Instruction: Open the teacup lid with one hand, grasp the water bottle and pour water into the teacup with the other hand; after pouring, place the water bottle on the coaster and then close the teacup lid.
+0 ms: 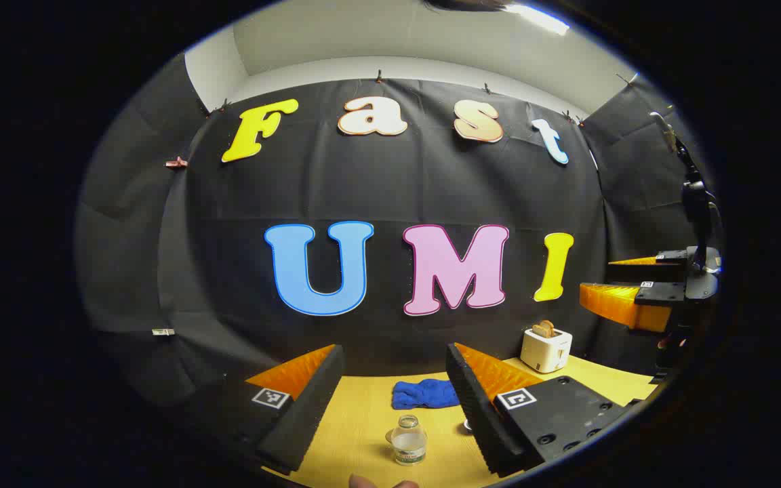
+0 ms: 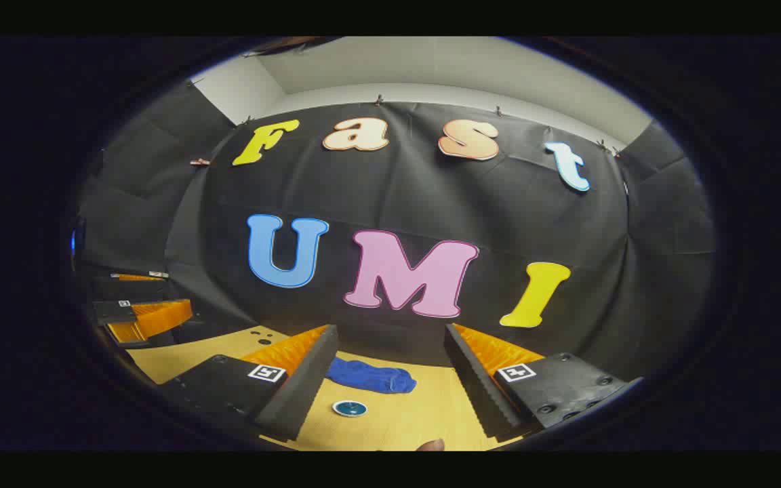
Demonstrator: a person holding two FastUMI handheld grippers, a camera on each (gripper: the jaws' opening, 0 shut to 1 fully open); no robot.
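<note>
My left gripper (image 1: pixel 390 407) hangs above the table with its jaws spread wide and nothing between them. Looking out along its fingers, the small clear plastic water bottle (image 1: pixel 408 440) stands upright on the yellow wooden table (image 1: pixel 363 420), below and ahead, almost centred in the gap and a touch toward the right finger. Its long axis is vertical, neck up, so I judge a level approach from above and behind would put the fingers either side of its body. A crumpled blue cloth (image 1: pixel 426 394) lies beyond the bottle, and a white toaster (image 1: pixel 546 348) with a slice of toast in it sits farther back to the right. A small pale rim peeks out just beside the right finger near the cloth; I cannot tell whether that is the teacup.

My right gripper (image 2: pixel 390 393) is likewise open and empty, held above the table. In its view a small round teal disc (image 2: pixel 350 408) lies flat on the table, just inside the left finger, with the blue cloth behind it. I take it for the coaster, though it could be a lid.

The bottle lies straight ahead of the left gripper, so I judge that hand the nearer for the grasp.
</note>
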